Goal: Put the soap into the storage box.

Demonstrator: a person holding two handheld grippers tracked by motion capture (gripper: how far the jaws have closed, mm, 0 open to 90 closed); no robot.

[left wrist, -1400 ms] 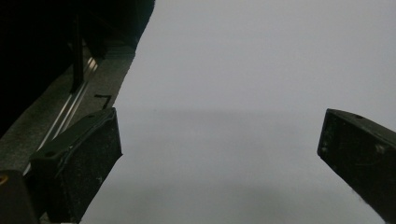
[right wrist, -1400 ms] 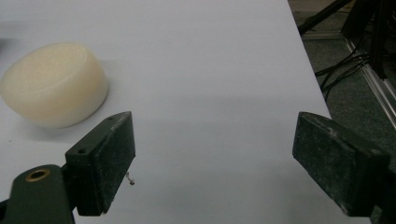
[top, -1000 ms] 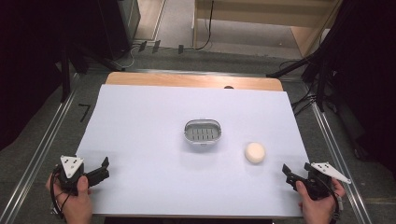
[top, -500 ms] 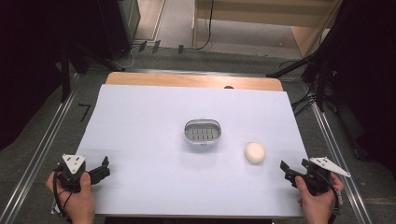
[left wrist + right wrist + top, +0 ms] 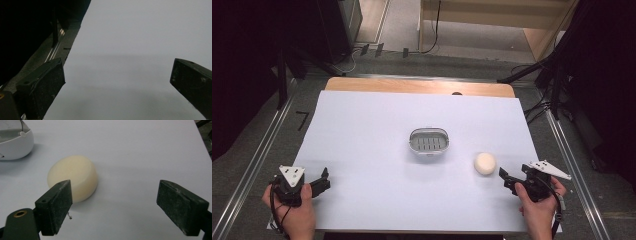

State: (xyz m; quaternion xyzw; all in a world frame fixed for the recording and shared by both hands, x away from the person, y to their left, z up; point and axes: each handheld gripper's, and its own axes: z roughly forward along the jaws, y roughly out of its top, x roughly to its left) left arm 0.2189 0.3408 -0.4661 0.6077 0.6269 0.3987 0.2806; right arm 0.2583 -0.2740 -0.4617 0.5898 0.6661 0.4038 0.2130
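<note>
A round cream soap bar [image 5: 485, 163] lies on the white sheet, right of centre; in the right gripper view the soap bar [image 5: 73, 177] sits just beyond the left jaw. A white oval soap dish [image 5: 428, 141] with a slotted grey insert stands at the middle of the sheet, and the dish [image 5: 13, 141] appears at the top left of the right gripper view. My right gripper [image 5: 505, 178] is open, low at the front right, a short way from the soap. My left gripper [image 5: 325, 180] is open at the front left, over the sheet's left edge [image 5: 72, 55], with nothing between its jaws.
The white sheet [image 5: 377, 130] covers a wooden table whose bare far edge [image 5: 412, 86] shows. Metal rails [image 5: 257, 155] run along both sides of the table. Cables and stands [image 5: 542, 75] lie on the floor behind.
My right gripper has crept forward and left toward the soap. The left gripper has shifted slightly. Soap and dish have stayed put.
</note>
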